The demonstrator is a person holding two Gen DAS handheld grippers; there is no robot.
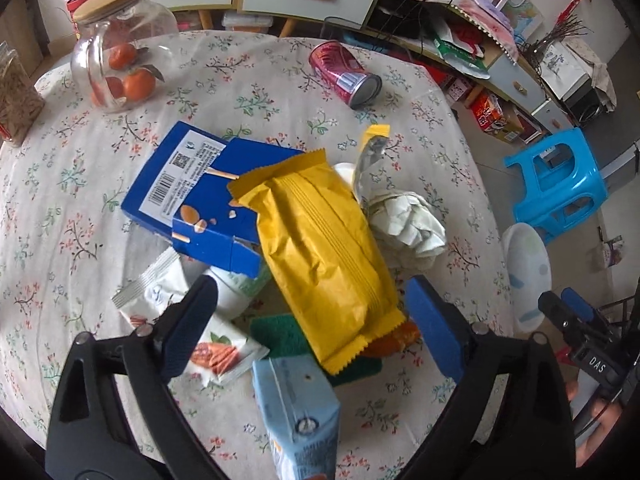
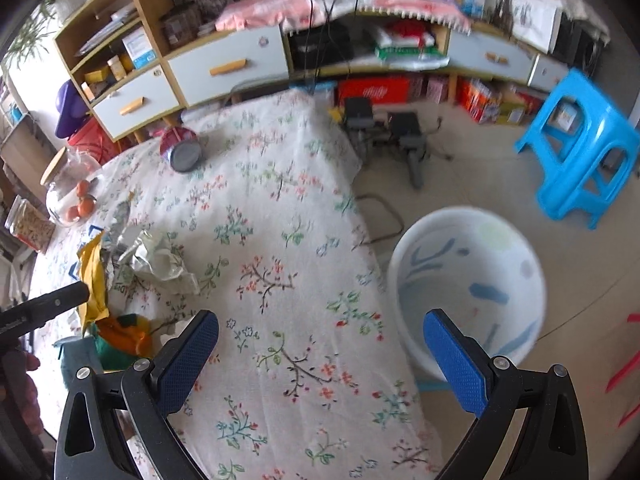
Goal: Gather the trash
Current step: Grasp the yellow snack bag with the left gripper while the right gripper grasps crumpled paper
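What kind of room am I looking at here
Most likely a lived-in living or dining room at home: a table under a floral cloth strewn with snack wrappers, a cluttered sideboard with drawers along the wall, and a blue plastic stool on the tiled floor.

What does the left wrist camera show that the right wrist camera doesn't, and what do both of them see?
Only the left wrist view shows the blue box, the light blue carton and the almond packet under the open left tool.

Only the right wrist view shows the shelf unit and the open right tool above bare tablecloth.

Both show the yellow bag, crumpled wrapper, red can, fruit jar, white bin and blue stool.
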